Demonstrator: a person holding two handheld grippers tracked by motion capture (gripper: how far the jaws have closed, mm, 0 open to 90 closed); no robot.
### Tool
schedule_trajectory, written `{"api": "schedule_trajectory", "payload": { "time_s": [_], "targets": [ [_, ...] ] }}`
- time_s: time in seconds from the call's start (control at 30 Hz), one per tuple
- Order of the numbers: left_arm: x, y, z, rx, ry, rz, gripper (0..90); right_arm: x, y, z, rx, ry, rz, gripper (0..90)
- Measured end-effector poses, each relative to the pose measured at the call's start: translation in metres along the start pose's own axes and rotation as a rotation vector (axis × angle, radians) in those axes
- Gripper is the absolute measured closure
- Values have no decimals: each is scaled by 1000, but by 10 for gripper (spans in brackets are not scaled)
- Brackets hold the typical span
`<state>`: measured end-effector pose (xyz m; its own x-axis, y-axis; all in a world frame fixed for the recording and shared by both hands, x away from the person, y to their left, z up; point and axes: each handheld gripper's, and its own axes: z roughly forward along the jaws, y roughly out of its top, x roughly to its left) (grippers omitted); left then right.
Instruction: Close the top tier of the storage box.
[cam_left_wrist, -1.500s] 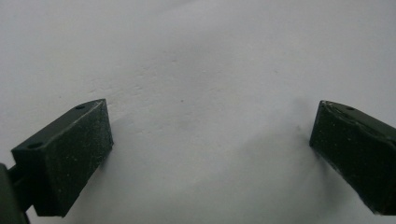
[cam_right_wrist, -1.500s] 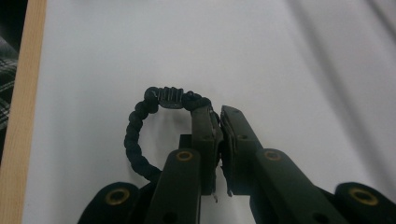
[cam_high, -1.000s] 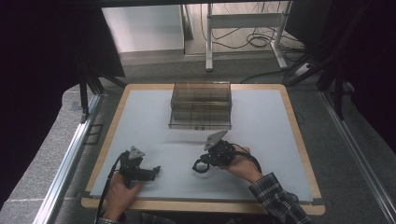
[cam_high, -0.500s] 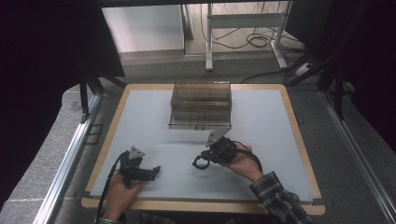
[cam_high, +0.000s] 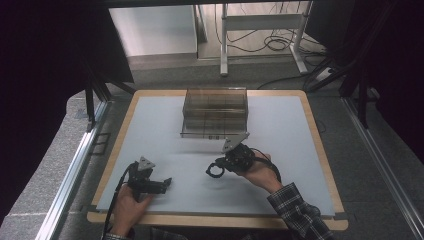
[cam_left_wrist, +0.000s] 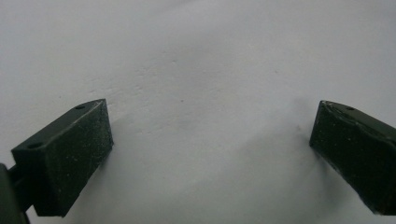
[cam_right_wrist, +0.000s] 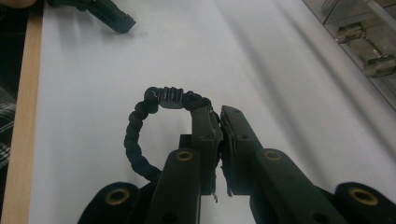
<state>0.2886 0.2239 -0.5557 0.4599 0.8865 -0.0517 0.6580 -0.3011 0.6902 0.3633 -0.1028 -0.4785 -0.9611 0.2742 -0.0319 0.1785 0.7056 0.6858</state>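
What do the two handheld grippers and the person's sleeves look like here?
Both the left gripper and the right gripper are black, each topped by a grey three-cornered plate, with black cables trailing. Their jaws are blocky, with brass-ringed holes on the right one. The right forearm wears a dark plaid sleeve.

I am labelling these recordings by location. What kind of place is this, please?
Probably a lab recording station, not a home: a white table edged in wood, dark curtains around it, loose cables on the floor, and a metal stand behind.

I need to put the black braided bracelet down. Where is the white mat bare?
Bare: the white mat left of the clear plastic organizer box, and right of it to the wooden edge. Crowded: the near middle, between both grippers.
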Motion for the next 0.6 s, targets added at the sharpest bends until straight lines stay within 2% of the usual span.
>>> {"api": "schedule_trajectory", "payload": {
  "time_s": [0.6],
  "targets": [
    [0,0,0,3,0,4,0,-5,6,-6,-29,-17,30,842]
  ]
}}
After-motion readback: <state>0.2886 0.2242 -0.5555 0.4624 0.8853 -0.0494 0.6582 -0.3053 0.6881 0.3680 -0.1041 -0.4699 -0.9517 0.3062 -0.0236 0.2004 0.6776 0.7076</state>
